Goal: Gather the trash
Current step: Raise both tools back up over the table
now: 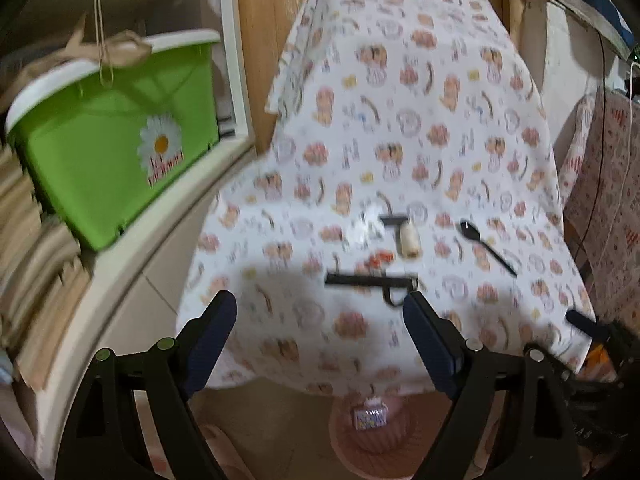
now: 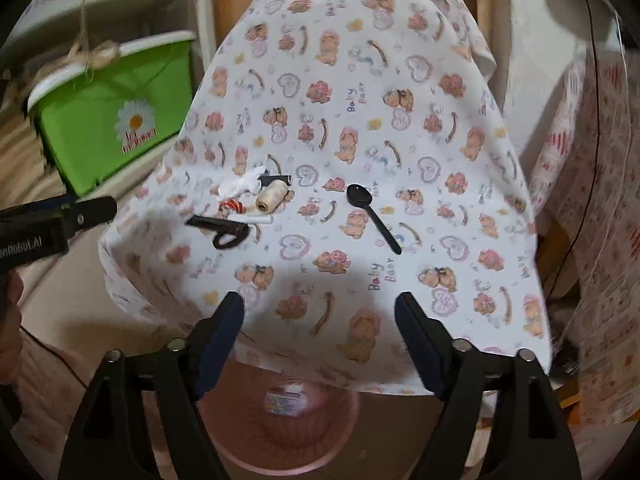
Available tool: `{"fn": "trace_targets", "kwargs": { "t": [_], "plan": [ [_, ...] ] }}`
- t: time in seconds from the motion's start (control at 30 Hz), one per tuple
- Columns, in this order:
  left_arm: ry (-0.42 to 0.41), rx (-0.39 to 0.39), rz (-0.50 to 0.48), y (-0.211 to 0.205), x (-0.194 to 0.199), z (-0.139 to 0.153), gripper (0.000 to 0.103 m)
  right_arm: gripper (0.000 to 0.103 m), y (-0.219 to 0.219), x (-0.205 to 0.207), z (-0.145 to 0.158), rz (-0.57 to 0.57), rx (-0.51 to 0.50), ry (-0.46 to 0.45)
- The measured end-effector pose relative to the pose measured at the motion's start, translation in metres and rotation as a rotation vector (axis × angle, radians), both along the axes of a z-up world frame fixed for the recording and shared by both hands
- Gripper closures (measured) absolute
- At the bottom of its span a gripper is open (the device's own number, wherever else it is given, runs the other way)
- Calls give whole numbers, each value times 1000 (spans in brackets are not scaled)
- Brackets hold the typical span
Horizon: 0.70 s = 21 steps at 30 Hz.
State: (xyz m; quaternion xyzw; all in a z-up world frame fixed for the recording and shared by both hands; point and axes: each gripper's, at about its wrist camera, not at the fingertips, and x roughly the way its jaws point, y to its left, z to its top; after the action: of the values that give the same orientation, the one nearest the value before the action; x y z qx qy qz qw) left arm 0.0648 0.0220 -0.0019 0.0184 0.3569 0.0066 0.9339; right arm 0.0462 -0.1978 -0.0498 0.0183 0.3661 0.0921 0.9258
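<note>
On the bear-print tablecloth (image 2: 360, 80) lie a crumpled white tissue (image 2: 244, 186), a red-and-white wrapper (image 2: 232, 205), black scissors (image 2: 224, 230), a cream thread spool (image 2: 272, 198) and a black plastic spoon (image 2: 370, 212). The left wrist view shows the same scissors (image 1: 372, 284), spool (image 1: 409, 240) and spoon (image 1: 486, 246). A pink basket (image 2: 320, 424) stands on the floor under the table's near edge, with a colourful packet (image 2: 286, 398) inside. My left gripper (image 1: 320, 320) and right gripper (image 2: 320, 320) both hover open above that edge, holding nothing.
A green bin (image 1: 108, 136) with a daisy sticker sits on white shelving at the left, a string hanging in front of it. Another patterned cloth (image 2: 592, 240) and a black cable hang at the right. The left gripper (image 2: 80, 212) shows at the left edge of the right wrist view.
</note>
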Motion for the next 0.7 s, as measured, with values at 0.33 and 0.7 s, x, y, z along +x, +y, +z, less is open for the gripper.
{"fn": "trace_targets", "kwargs": {
  "t": [0.33,0.7],
  "plan": [
    [-55,57,26,23,27,17,1,18,-25,42,16,4,-14,40],
    [177,-78,-22,29,60,-66,3,18,-53,90,13,-56,-68,18]
  ]
}}
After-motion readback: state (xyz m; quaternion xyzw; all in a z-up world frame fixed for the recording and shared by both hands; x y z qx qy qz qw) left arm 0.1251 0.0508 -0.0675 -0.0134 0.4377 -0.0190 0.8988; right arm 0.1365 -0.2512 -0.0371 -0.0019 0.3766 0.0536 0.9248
